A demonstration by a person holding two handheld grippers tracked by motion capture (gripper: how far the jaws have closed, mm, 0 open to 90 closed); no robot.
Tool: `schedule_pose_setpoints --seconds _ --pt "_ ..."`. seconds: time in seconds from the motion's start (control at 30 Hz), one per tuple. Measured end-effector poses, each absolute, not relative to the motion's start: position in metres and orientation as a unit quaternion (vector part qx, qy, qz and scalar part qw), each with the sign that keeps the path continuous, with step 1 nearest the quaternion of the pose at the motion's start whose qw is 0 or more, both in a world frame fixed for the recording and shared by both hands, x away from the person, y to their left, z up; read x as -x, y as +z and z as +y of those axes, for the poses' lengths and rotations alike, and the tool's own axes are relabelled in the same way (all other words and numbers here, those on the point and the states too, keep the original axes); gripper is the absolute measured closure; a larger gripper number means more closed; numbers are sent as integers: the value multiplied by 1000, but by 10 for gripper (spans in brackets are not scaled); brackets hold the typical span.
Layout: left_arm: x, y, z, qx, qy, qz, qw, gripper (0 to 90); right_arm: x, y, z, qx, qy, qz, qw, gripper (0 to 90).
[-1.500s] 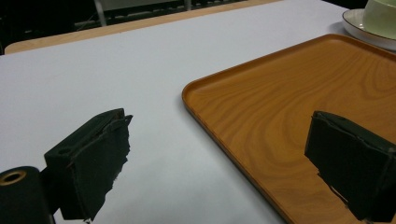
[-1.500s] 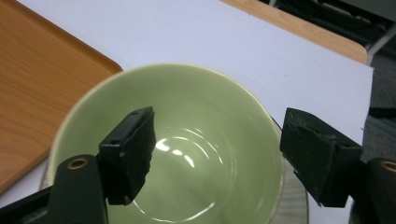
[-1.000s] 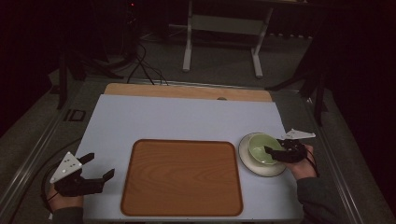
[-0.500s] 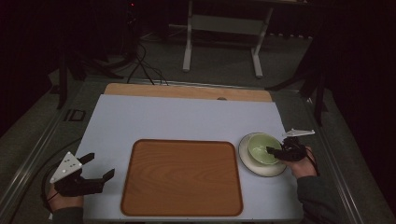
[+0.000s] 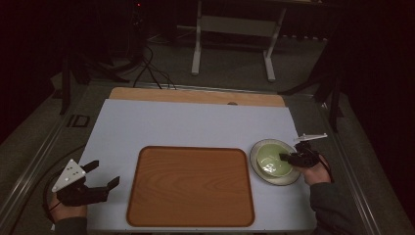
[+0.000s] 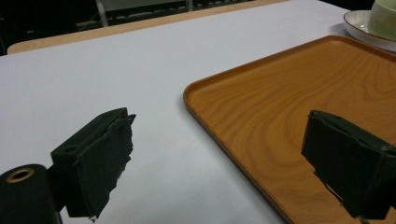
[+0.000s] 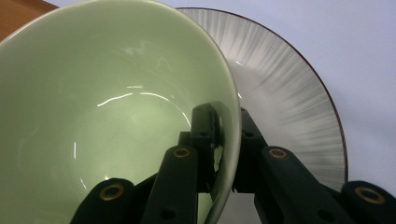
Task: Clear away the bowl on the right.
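A pale green bowl (image 5: 270, 161) stands on a white ribbed plate (image 5: 282, 180) at the table's right side. My right gripper (image 5: 284, 157) reaches in from the right. Its jaws have just been closing and now pinch the bowl's near rim, one jaw inside and one outside, as the right gripper view shows: bowl (image 7: 107, 102), plate (image 7: 289, 93), right gripper (image 7: 229, 128). My left gripper (image 5: 105, 172) hovers open at the front left, beside the wooden tray (image 5: 191, 186), with nothing between its jaws. The left gripper view shows my left gripper (image 6: 219, 140) by the tray's corner (image 6: 289, 102).
The white table top (image 5: 195, 122) has bare room behind and to the left of the tray. A wooden strip (image 5: 195, 96) runs along its far edge. Beyond it stand a frame's legs (image 5: 232, 44) and floor cables (image 5: 151, 73). The bowl (image 6: 385, 18) and plate (image 6: 359, 21) sit past the tray.
The right gripper's jaws have closed onto the green bowl's rim. Neither hand has shifted, and the left gripper stays open.
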State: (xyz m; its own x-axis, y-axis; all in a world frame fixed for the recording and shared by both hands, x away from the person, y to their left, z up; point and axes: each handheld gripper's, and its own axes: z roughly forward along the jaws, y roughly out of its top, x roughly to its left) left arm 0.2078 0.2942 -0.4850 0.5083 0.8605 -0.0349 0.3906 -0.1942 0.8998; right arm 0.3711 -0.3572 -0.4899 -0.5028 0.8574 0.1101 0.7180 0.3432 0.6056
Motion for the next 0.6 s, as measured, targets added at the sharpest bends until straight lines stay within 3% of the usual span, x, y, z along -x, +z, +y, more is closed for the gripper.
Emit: schedule_pose_setpoints --seconds 0.6 --pt "-207 -485 295 -728 256 430 469 97 -363 -472 -347 -461 328 814 133 819"
